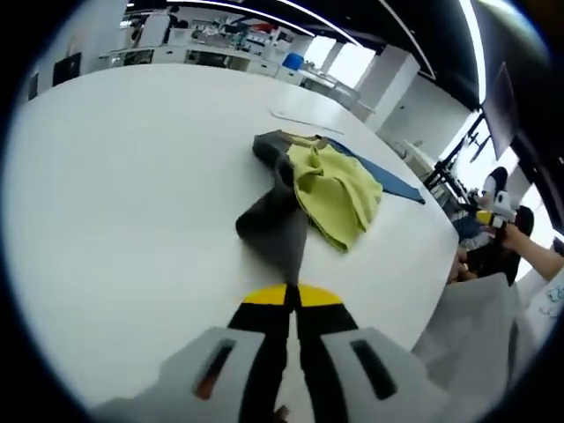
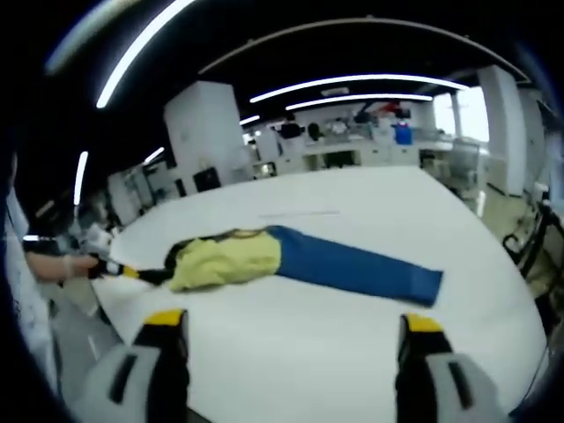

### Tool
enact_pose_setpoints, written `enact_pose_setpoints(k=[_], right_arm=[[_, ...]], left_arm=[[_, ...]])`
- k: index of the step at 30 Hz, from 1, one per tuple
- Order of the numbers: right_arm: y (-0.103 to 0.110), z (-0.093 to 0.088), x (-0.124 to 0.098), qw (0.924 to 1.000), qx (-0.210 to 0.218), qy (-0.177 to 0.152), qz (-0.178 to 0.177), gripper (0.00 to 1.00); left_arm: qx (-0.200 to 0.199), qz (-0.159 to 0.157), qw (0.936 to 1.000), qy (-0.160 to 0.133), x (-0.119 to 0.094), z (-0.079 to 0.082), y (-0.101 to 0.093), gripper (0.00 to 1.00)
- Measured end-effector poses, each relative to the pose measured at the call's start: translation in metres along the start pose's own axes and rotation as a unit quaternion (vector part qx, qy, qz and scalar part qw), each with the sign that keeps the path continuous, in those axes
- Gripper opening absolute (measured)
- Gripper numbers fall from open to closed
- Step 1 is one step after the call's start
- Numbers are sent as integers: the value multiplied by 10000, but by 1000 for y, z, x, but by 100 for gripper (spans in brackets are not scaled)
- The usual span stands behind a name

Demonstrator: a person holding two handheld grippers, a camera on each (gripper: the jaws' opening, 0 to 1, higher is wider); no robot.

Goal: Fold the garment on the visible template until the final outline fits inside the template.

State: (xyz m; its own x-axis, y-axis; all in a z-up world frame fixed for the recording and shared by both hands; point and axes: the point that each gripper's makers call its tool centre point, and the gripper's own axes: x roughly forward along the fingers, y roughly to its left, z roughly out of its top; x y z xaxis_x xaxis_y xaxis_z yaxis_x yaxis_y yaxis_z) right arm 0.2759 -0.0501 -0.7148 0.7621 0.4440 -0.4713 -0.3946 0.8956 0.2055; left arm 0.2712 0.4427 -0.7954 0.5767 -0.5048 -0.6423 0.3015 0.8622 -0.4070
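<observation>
Yellow, blue and grey garment [image 2: 291,257] stretched lengthwise across white surface [image 1: 132,203], grey end pinched by closed left gripper [image 1: 292,304], right gripper [image 2: 291,330] spread wide, short of it.

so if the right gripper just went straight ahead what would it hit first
Probably the bare white table, then the blue part of the garment lying across its path. The right gripper has its jaws wide apart; depth is hard to judge.

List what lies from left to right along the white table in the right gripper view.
Left gripper holding a dark grey sleeve → yellow part of the garment → blue part, all on the white table.
</observation>
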Motion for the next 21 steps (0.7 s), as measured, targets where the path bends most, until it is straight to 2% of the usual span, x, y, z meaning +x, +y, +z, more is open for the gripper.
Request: enact_pose_setpoints(k=[3,6,7,8,11,14,16,21], right_arm=[[8,-3,1,10000,56,-2,-65,100],[17,-3,2,9999,72,-23,-96,100],[19,-3,2,9999,81,-24,-99,100],[16,-3,3,9999,90,-3,-106,100],[17,-3,6,9999,75,34,-115,100],[23,-1,9,9999,103,5,-109,100],[31,0,14,9999,88,14,-96,100],[44,-2,21,9999,60,56,-86,100]], left_arm=[[-58,-38,9999,100,-2,-3,15,0],[-119,-65,9998,149,-8,-4,15,0],[-122,-72,9998,159,-6,-1,32,0],[-126,-76,9997,187,-8,-1,35,0],[-145,-80,9996,221,-13,-1,36,0],[-126,-40,9995,269,-20,-1,48,0],[-174,-49,9996,236,-28,1,42,0],[-160,-81,9993,338,-41,5,66,0]])
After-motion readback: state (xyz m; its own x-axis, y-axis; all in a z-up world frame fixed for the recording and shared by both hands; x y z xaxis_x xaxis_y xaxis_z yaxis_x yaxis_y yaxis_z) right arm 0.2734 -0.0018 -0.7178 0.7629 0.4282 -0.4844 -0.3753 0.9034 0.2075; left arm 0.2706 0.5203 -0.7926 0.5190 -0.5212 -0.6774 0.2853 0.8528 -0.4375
